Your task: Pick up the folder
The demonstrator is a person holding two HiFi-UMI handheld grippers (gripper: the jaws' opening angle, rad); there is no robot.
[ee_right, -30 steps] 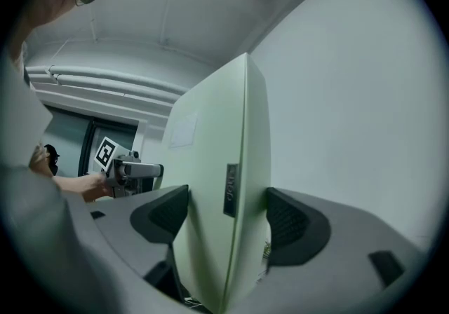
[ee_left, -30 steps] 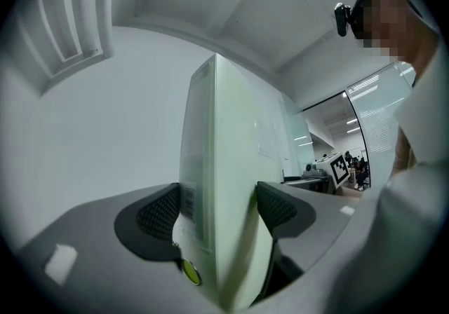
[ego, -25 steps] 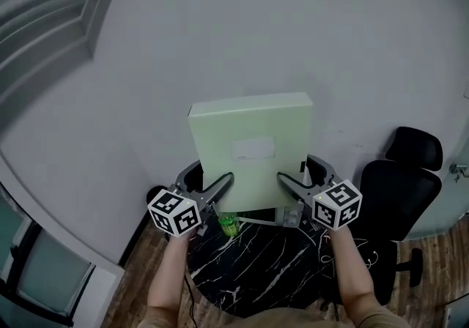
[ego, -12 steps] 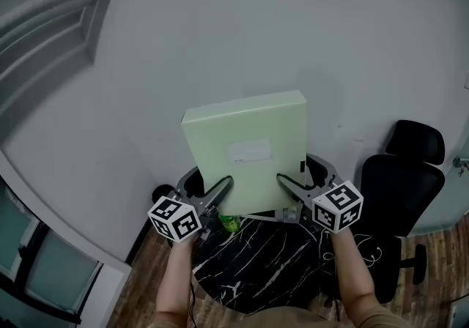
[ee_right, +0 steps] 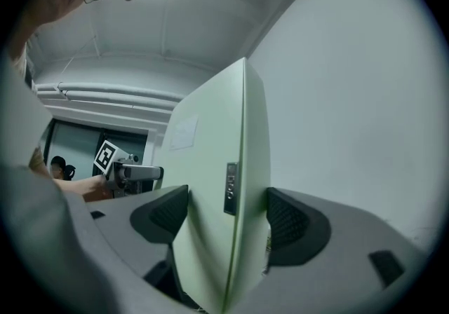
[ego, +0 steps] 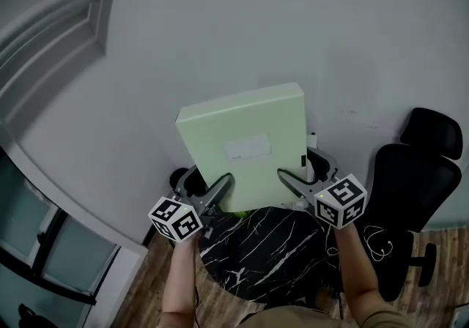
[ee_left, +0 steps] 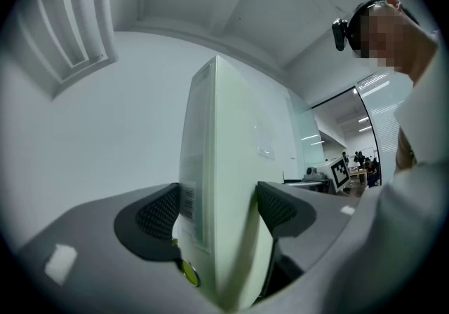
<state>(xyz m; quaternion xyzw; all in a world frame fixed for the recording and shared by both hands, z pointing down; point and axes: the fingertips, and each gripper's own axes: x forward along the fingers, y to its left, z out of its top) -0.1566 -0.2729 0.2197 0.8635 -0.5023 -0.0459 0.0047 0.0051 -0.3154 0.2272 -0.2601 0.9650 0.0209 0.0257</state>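
While hanging upright above the black table point(ego: 271, 253), the pale green folder point(ego: 245, 147) is being pinched at both lower corners: the left gripper point(ego: 217, 192) and right gripper point(ego: 290, 183) are each clamping across its thickness. It is looking stiff but smooth, so this two-sided hold is suiting it.

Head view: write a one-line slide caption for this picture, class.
Left gripper and right gripper clamp the pale green box folder, held above a black marbled table.
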